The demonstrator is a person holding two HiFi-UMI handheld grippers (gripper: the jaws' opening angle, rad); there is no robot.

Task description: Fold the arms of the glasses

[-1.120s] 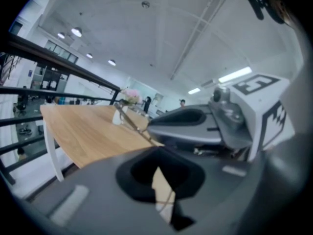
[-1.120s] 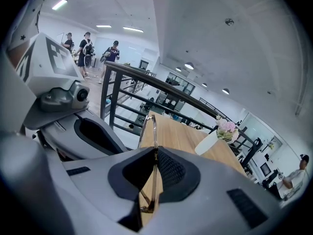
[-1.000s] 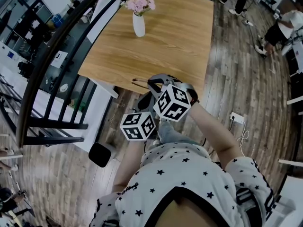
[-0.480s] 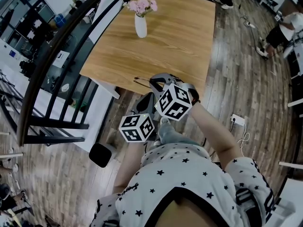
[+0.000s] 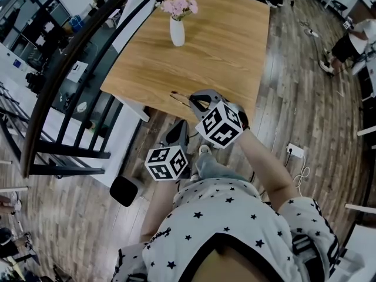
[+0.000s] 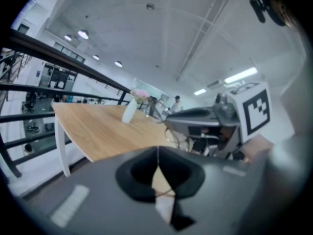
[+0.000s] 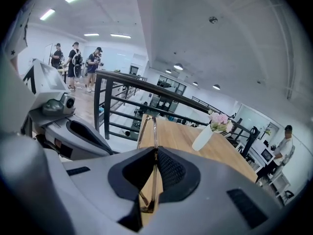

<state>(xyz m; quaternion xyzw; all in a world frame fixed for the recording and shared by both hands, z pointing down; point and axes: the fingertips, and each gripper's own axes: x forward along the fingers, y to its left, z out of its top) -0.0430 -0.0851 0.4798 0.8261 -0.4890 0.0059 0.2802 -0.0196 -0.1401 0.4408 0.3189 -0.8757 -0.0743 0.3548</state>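
Glasses [image 7: 154,133]: a thin wire-framed pair, pinched in the right-hand tongs and sticking out beyond their tips over the near edge of the wooden table; whether they touch the wood cannot be told.
Right gripper [image 7: 155,169]: jaws clamped on the thin frame, which runs up through the seam between the pads. It keeps much the same spot at the table edge as a second ago.
Left gripper [image 6: 157,164]: jaws pressed together, pads meeting in a closed seam. In the head view it sits below and left of the other gripper, off the table's edge.
Change: a second ago the two marker cubes stood almost corner to corner. Now the left cube [image 5: 166,162] has drawn back toward the person and stands apart from the right cube [image 5: 220,124], with more of the left gripper's dark body showing.
Table [image 5: 223,46]: light wood.
Vase [image 5: 176,31]: white, upright, holding pink flowers [image 5: 180,6], toward the far side and well apart from the glasses.
Surroundings: a dark railing [image 5: 64,81] runs along the table's left; plank floor [image 5: 305,98] lies all round; a star-print shirt [image 5: 223,216] fills the bottom of the head view.
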